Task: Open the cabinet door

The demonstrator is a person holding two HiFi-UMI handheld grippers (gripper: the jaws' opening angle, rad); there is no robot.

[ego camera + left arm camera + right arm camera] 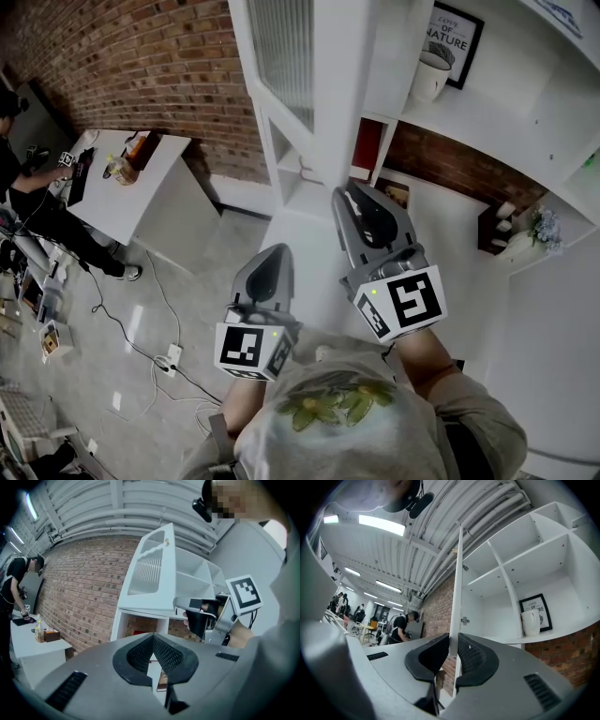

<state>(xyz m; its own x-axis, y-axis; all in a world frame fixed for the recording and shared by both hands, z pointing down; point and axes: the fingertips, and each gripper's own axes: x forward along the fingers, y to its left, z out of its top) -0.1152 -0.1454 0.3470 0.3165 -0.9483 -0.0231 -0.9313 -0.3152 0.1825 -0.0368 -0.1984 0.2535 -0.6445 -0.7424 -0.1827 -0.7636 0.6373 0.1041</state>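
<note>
White cabinet door with a ribbed glass panel stood swung out from the white open-shelf cabinet, its free edge pinched between the pads of the right gripper. The left gripper hung near it, jaws pressed together on nothing. Beyond, a white mug and a black-framed print sat on one shelf, and farther off ran a red brick wall.
</note>
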